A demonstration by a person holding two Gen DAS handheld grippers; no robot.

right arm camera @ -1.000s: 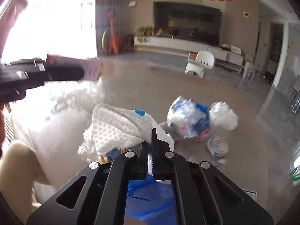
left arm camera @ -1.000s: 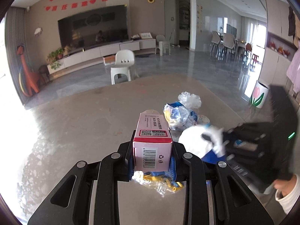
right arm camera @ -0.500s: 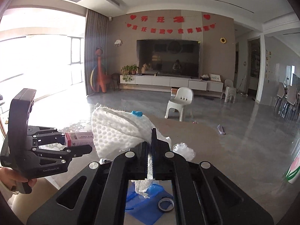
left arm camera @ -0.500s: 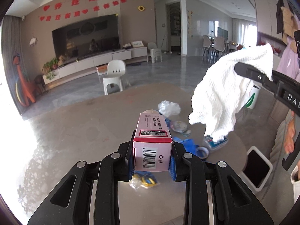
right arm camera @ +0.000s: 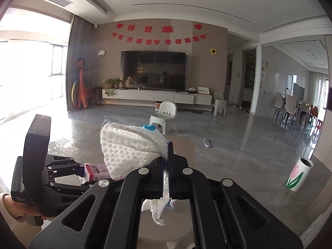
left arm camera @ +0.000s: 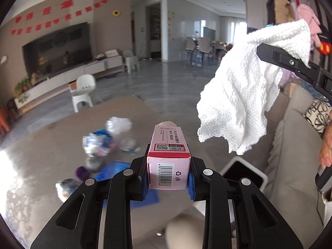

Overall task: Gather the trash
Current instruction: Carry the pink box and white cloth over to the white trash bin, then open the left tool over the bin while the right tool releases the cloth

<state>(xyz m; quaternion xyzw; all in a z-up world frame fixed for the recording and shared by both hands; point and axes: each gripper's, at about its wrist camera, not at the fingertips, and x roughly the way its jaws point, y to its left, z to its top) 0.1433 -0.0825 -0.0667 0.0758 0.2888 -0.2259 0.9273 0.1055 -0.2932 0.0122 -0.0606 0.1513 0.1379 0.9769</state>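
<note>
My left gripper (left arm camera: 168, 183) is shut on a pink carton (left arm camera: 168, 161) with a barcode, held above the table edge. My right gripper (right arm camera: 166, 166) is shut on a white paper towel (right arm camera: 128, 149) and holds it high; the towel (left arm camera: 244, 95) hangs at the upper right of the left wrist view, above a white trash bin (left arm camera: 242, 174) with a dark opening beside the table. The left gripper and carton (right arm camera: 97, 171) show at lower left in the right wrist view. More trash lies on the table: a crumpled plastic bag (left arm camera: 99, 145), a blue sheet (left arm camera: 116, 170), a purple cap (left arm camera: 82, 171).
The brown table (left arm camera: 41, 155) stretches left and ahead. A grey sofa (left arm camera: 294, 145) stands right of the bin. A white plastic chair (right arm camera: 165, 114) stands beyond the table. A white tulip-painted bin (right arm camera: 297, 174) stands on the floor at right.
Both grippers have swung right with their loads. The trash bin now sits closer, just right of the carton, and the towel hangs above it.
</note>
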